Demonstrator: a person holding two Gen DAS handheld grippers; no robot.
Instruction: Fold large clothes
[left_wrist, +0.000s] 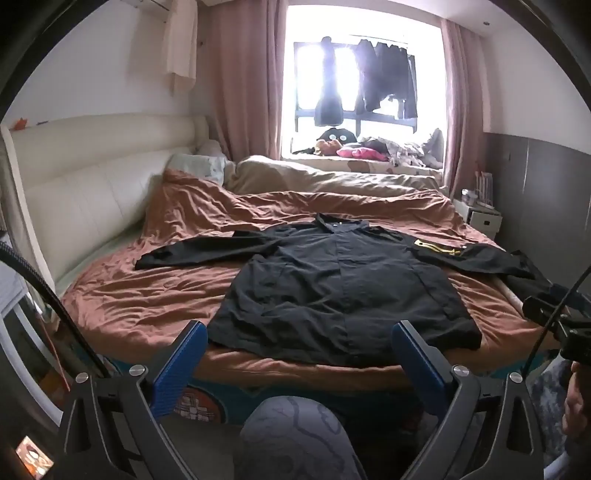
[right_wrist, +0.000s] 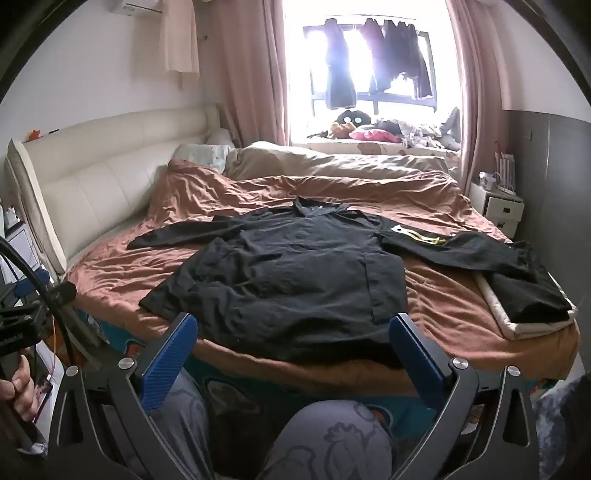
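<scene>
From my remote seat, both wrist cameras looked over a wide bed (left_wrist: 122, 302) covered with a crumpled rust-brown quilt (left_wrist: 155, 295), a cream padded headboard (left_wrist: 92, 177) along its left side and a bright window (left_wrist: 362, 85) with pink curtains (left_wrist: 247, 81) at the far end. Dark clothes (left_wrist: 384, 77) hung in that window.

The garment I was to fold, a large black shirt (left_wrist: 340, 288), lay spread flat on the quilt, collar pointing towards the window, hem nearest me at the bed's near edge, both sleeves stretched out sideways. A yellow and white patch (left_wrist: 439, 248) showed on the sleeve at the picture's right. Beyond that sleeve, at the bed's right edge, a second dark garment (right_wrist: 528, 295) rested on a pale board (right_wrist: 532, 320).

My left gripper (left_wrist: 300, 360) hung released, its blue fingers (left_wrist: 177, 365) spread wide, just short of the shirt's hem, touching nothing. My right gripper (right_wrist: 292, 354) was likewise released and empty, near the hem. The person's patterned grey knees (right_wrist: 332, 439) sat below the grippers.
</scene>
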